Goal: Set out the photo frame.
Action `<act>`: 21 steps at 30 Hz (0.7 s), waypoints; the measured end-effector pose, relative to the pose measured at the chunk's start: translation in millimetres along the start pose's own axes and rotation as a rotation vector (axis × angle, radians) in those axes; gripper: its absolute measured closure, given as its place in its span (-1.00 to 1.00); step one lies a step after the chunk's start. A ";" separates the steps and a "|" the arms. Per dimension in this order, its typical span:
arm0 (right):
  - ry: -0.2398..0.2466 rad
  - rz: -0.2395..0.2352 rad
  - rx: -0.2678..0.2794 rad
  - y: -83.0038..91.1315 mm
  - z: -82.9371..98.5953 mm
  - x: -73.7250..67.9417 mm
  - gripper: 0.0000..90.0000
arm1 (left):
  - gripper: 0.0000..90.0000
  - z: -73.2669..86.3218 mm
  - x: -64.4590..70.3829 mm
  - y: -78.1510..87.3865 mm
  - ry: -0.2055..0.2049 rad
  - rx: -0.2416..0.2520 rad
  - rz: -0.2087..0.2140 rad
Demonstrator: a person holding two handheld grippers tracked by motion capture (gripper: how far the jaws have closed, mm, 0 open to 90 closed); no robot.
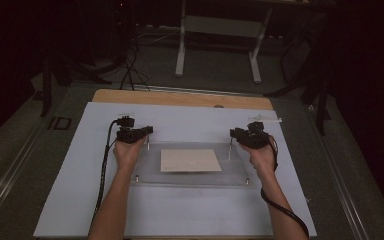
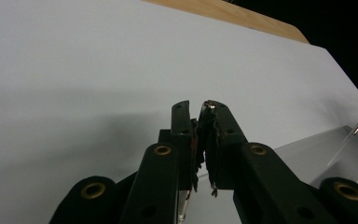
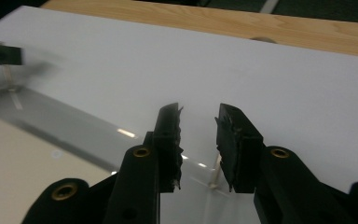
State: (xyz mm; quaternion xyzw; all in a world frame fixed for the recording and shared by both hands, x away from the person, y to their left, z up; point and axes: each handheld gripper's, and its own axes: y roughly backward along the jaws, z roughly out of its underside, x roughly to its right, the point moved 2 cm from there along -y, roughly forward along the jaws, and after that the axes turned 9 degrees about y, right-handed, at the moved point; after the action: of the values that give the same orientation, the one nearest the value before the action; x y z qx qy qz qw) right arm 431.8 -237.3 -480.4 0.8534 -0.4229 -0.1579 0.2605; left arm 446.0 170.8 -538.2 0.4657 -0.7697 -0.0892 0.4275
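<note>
The left tongs [image 1: 149, 130] sit at the far left corner of the clear plate [image 1: 190, 180], directly over the left rear pin [image 1: 148, 145], a thin upright metal post. In the left gripper view the jaws are closed to a narrow slit, and a small metal tip [image 2: 209, 104] shows between their ends; they grip the top of that pin. The left hand [image 1: 128, 152] rests at the plate's left edge.

The clear plate lies flat on the white sheet [image 1: 105, 210] that covers the worktop [image 1: 180, 98], whose wooden edge shows along the far side. A beige card [image 1: 190, 160] lies at the centre of the plate. Two short studs stand at the plate's near corners: the left near stud [image 1: 137, 177] and the right near stud [image 1: 247, 182].

The right rear pin [image 1: 229, 150] stands upright at the far right corner of the plate. The right tongs [image 1: 233, 133] hover just above it. In the right gripper view the jaws stand moderately apart with nothing between them, and the pin [image 3: 216, 173] shows below the gap, clear of both jaws. The right hand [image 1: 261, 156] is at the plate's right edge.
</note>
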 end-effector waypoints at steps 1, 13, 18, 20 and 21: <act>-0.001 -0.009 0.003 1.7 -0.3 -1.7 0.56 | 0.83 -0.1 -0.1 -0.3 0.002 0.000 0.000; 0.070 -0.172 0.008 34.3 -4.9 -43.5 1.00 | 0.83 -0.7 0.1 -2.2 0.018 -0.001 -0.006; 0.145 -0.211 0.028 52.5 -8.9 -65.0 1.00 | 0.83 -0.9 0.1 -2.4 0.022 -0.002 -0.007; 0.164 -0.215 0.034 55.9 -9.2 -69.0 1.00 | 0.83 -0.8 0.0 -2.3 0.020 -0.003 -0.005; 0.182 -0.230 0.051 62.7 -9.2 -75.5 1.00 | 0.83 -0.7 0.1 -2.4 0.018 -0.002 -0.006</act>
State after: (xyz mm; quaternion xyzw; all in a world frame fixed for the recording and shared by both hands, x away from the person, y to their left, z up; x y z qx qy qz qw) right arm 351.5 -205.4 -432.9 0.9133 -0.3010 -0.0981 0.2563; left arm 448.0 169.5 -539.0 0.4685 -0.7643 -0.0872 0.4345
